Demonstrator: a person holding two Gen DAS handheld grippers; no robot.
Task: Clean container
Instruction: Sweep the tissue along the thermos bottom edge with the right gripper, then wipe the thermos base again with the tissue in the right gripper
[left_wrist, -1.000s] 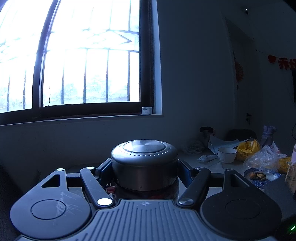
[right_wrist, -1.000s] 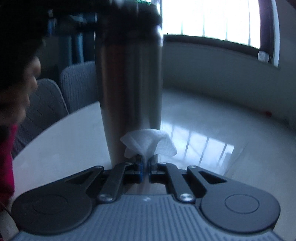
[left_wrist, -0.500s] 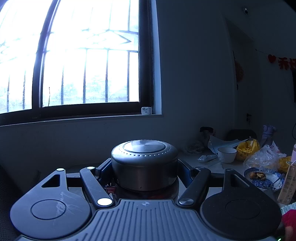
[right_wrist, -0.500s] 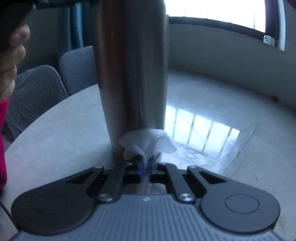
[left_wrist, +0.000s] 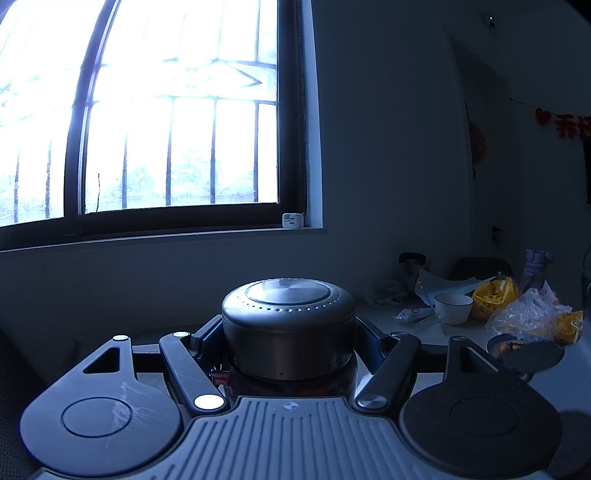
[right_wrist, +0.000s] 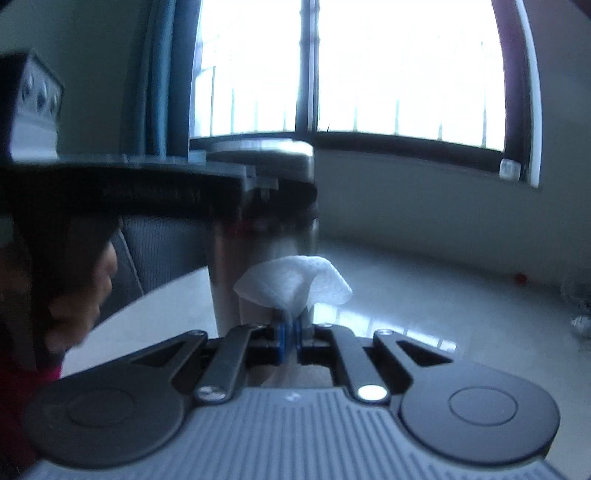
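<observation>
The container is a tall steel flask. In the left wrist view I see its dark lid (left_wrist: 289, 325) from above, with my left gripper (left_wrist: 290, 347) shut around the flask just below the lid. In the right wrist view the flask body (right_wrist: 258, 243) stands upright on the pale table (right_wrist: 424, 295), and the left gripper shows as a dark bar at its top. My right gripper (right_wrist: 291, 328) is shut on a white tissue (right_wrist: 291, 284), which is close against the lower flask wall.
Far right of the table holds a white cup (left_wrist: 452, 308), yellow bags (left_wrist: 493, 295), a clear plastic bag (left_wrist: 528, 317) and a plate of food (left_wrist: 508, 345). Grey chairs (right_wrist: 159, 251) stand behind the table's left edge. A barred window (left_wrist: 177, 110) is ahead.
My right gripper with the tissue has drawn back and dropped, so the flask looks smaller and its top is now in view. The left gripper has stayed still on the flask.
</observation>
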